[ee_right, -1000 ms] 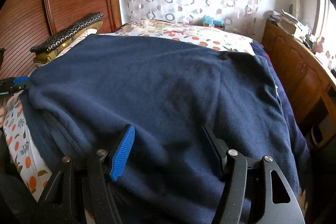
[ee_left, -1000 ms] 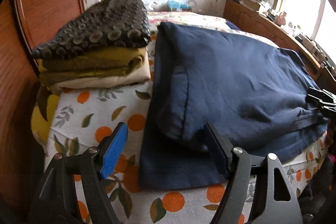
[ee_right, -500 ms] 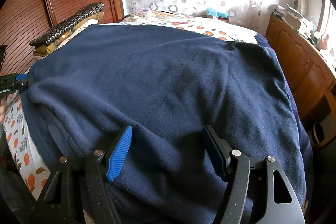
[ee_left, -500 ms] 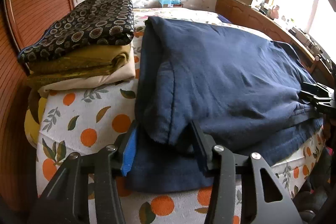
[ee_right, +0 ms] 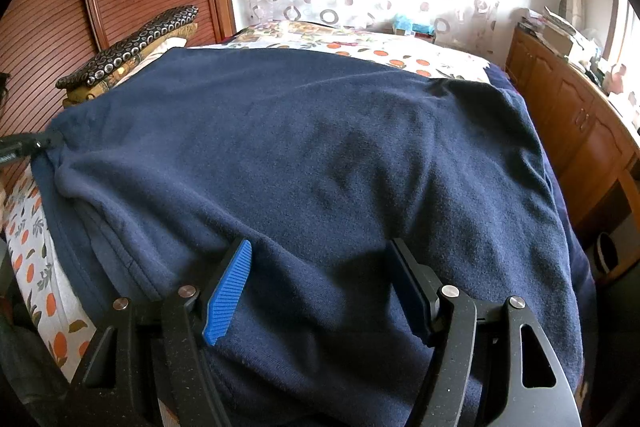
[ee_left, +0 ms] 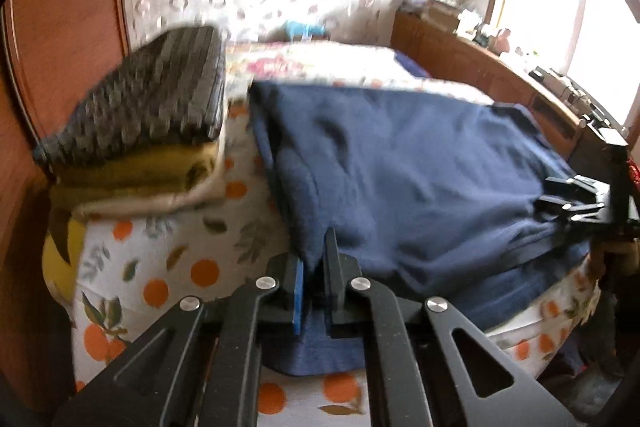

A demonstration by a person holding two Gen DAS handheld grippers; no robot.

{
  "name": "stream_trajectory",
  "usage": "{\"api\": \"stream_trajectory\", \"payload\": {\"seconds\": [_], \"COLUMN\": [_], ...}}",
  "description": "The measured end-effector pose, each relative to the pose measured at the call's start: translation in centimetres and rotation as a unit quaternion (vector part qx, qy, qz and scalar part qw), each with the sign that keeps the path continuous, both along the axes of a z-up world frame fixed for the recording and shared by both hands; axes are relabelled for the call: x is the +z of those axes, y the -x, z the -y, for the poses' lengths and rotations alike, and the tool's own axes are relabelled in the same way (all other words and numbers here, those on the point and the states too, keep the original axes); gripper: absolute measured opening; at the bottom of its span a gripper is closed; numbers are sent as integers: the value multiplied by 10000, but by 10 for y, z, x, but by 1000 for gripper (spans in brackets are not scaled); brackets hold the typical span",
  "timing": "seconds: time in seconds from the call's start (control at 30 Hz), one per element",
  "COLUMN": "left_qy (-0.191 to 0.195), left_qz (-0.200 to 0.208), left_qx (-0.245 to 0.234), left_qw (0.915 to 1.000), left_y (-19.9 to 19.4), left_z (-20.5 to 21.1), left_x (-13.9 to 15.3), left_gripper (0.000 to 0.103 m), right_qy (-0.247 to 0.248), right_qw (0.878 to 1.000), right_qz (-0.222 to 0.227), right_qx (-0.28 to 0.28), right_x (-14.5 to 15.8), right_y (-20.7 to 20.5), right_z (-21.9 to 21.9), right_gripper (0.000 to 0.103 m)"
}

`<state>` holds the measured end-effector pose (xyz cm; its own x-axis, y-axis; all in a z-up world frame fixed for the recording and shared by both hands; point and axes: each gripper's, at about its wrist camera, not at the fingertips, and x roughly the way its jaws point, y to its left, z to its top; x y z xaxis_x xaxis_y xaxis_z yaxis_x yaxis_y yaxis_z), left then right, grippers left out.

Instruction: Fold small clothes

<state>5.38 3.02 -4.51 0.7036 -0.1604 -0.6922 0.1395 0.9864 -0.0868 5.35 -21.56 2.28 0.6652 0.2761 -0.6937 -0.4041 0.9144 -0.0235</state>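
Observation:
A navy fleece garment (ee_left: 420, 179) lies spread across the bed, its left side folded over. My left gripper (ee_left: 315, 254) is at the garment's near-left corner, its jaws closing to a tight pinch on the folded edge, which is lifted a little. In the right wrist view the same garment (ee_right: 320, 155) fills the frame. My right gripper (ee_right: 320, 247) stands open over its near edge, with cloth lying between the fingers but not pressed. Each gripper shows in the other's view: the right gripper (ee_left: 568, 203) and the left gripper (ee_right: 28, 147).
A stack of folded clothes (ee_left: 140, 115), dark patterned on top and mustard below, sits left of the garment by the wooden panel (ee_left: 60, 27). The orange-print bedsheet (ee_left: 160, 267) shows around it. A wooden dresser (ee_right: 568, 115) with clutter runs along the right, under a window.
My left gripper slid onto the garment's near-left corner, shut on it and rose slightly with the cloth. The right gripper stayed where it was, open.

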Motion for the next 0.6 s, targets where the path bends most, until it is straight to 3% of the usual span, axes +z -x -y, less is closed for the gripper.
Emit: {"api": "stream_trajectory", "payload": {"seconds": [0.6], "left_qy": [169], "left_qz": [909], "left_qx": [-770], "left_qw": [9927], "left_y": [-16], "left_z": [69], "left_x": [63], "left_gripper": [7], "right_qy": [-34], "right_qw": [10000], "right_qz": [-4], "right_qx": [-12], "right_x": [1], "right_y": [0], "right_z": [4], "right_gripper": [71]}}
